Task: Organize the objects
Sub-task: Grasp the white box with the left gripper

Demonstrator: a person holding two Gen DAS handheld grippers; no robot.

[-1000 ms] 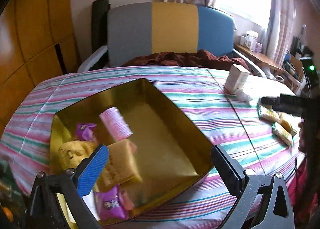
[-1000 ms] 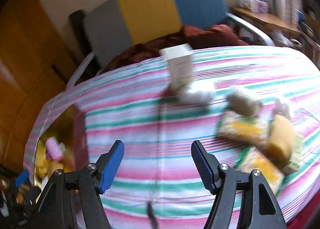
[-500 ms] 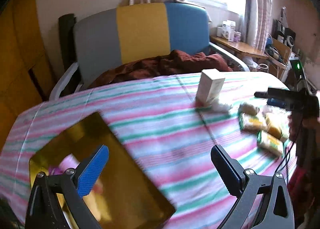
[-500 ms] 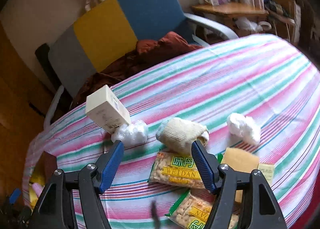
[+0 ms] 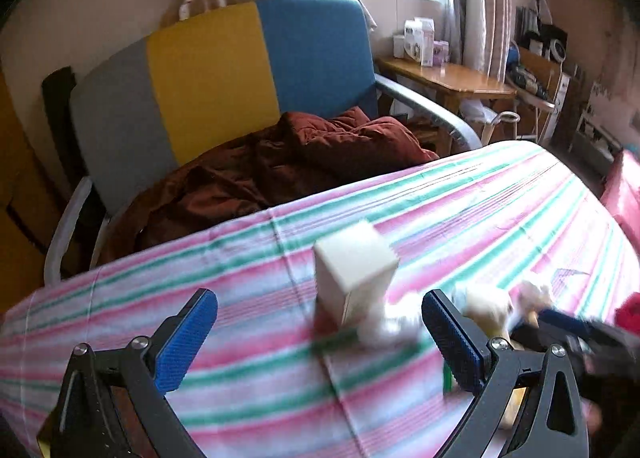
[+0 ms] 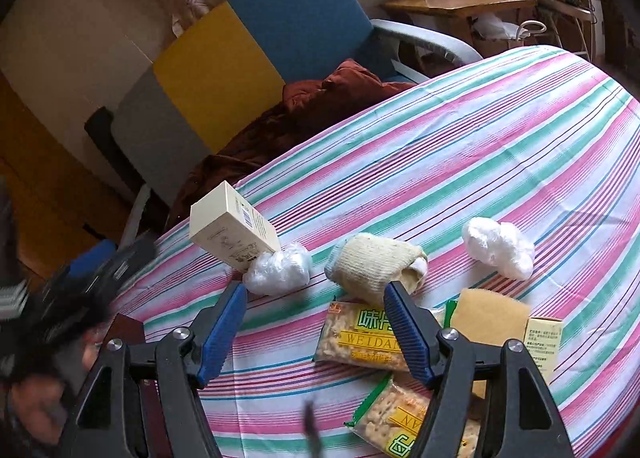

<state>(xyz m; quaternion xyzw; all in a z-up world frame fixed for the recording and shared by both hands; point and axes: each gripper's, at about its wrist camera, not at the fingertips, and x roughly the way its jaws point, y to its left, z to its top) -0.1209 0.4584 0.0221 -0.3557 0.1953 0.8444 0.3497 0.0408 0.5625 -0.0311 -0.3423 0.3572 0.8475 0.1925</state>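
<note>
Both jaw pairs are held apart, empty, presumably readied for picking. Around the box (image 6: 232,232), 2 wads, a sock (image 6: 374,264) and snack packs (image 6: 362,336) are left loose on the cloth (image 6: 460,146).

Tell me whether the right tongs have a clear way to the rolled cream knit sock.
Probably yes: the right tongs hang open and empty, the rolled cream knit sock lies uncovered just ahead on the striped cloth, nothing between.
</note>
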